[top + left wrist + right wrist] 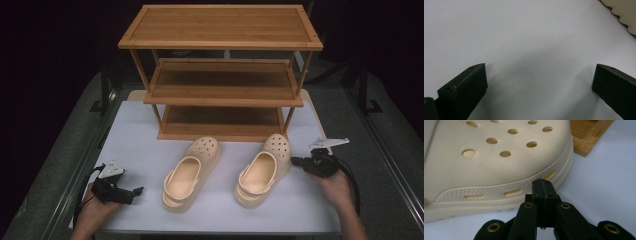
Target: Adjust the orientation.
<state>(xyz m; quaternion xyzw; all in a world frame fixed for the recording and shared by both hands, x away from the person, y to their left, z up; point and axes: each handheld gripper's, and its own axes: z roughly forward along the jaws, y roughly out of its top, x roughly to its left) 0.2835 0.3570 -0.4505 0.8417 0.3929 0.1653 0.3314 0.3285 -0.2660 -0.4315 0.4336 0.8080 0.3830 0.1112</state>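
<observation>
Right gripper (543,185): jaws pressed together, nosing the right clog (486,165); we risk shoving it sideways.
Left gripper (131,192): jaws wide, nothing between them.

Two cream foam clogs stand upright on their soles on the white desk (140,135), toes pointing far and slightly right, heel straps toward the near edge. The right clog (263,170) lies near and just in front of the wooden shelf rack (220,85), its toe almost at the rack's lowest board; round holes dot its toe cap and slots run along its stippled side band. The left clog (191,172) lies beside it, apart, in the same pose.
</observation>
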